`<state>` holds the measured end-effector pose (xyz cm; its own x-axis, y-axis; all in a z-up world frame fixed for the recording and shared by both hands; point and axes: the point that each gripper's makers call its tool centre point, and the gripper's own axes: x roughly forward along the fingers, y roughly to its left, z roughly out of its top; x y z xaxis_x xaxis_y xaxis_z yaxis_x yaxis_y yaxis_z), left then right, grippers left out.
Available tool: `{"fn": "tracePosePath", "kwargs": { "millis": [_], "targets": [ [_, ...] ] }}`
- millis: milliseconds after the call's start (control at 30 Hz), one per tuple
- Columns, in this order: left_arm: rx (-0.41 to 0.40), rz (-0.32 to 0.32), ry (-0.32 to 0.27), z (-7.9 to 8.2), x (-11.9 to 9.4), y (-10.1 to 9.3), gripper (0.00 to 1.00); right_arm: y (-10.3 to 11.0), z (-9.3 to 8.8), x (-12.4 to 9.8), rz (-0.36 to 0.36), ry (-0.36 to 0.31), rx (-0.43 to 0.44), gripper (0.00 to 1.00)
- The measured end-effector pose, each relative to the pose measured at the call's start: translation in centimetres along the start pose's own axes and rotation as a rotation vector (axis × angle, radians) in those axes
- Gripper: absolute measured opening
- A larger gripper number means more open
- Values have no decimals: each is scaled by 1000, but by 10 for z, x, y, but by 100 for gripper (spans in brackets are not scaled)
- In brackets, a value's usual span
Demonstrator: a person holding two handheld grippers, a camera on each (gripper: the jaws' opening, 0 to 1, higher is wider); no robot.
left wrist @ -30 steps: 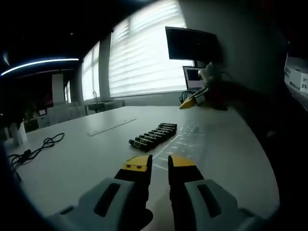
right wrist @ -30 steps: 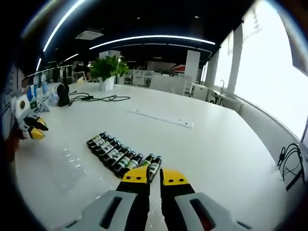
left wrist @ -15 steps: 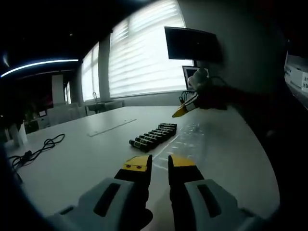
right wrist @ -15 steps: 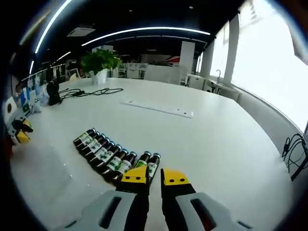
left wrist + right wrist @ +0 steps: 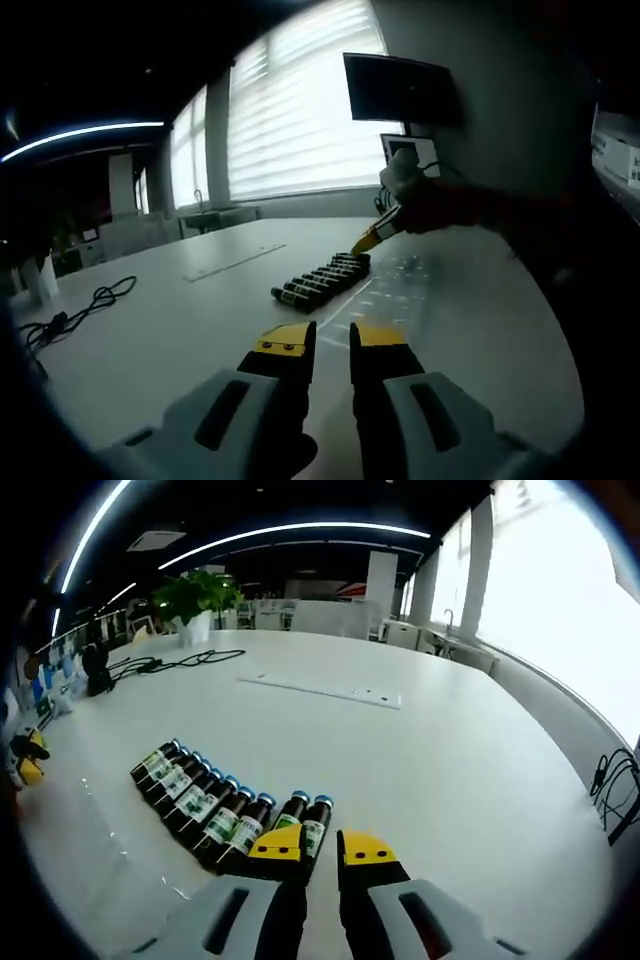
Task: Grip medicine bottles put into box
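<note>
Several dark medicine bottles (image 5: 215,805) with green labels and blue caps lie side by side in a row on the white table (image 5: 440,760). My right gripper (image 5: 322,845) hovers just over the near end of the row, jaws nearly together and nothing between them. In the left gripper view the same row of bottles (image 5: 322,279) lies ahead, and the right gripper (image 5: 370,238), held by a hand, points down at its far end. My left gripper (image 5: 332,340) is low over the table, short of the bottles, jaws close together and empty. A clear plastic box (image 5: 398,275) glints beside the row.
A long flat strip (image 5: 320,690) lies beyond the bottles. Black cables (image 5: 175,660) and a potted plant (image 5: 190,595) sit at the far end, more cables (image 5: 615,790) at the right edge. A monitor (image 5: 400,90) hangs by the window blinds.
The right gripper has come down and closer to the near end of the bottle row; in the left gripper view it has swung left toward the row. The left gripper has stayed put.
</note>
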<state>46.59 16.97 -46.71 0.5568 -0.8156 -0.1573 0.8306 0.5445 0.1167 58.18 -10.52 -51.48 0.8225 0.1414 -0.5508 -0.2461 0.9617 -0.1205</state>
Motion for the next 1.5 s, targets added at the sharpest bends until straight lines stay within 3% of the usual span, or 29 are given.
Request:
{"fn": "tracePosePath", "kwargs": {
  "millis": [500,833,1167,1500],
  "targets": [
    [4,1,5,0,0,0,9,-5,-15,7,-31,71,40,8],
    [6,-3,12,-2,0,-2,9,-6,-16,7,-48,73,68,8],
    [9,-3,9,-1,-1,-1,9,-8,1,-13,-66,-3,82,8],
    [24,-2,20,-3,0,-1,9,-4,3,-36,-65,-57,107,7]
  ]
}}
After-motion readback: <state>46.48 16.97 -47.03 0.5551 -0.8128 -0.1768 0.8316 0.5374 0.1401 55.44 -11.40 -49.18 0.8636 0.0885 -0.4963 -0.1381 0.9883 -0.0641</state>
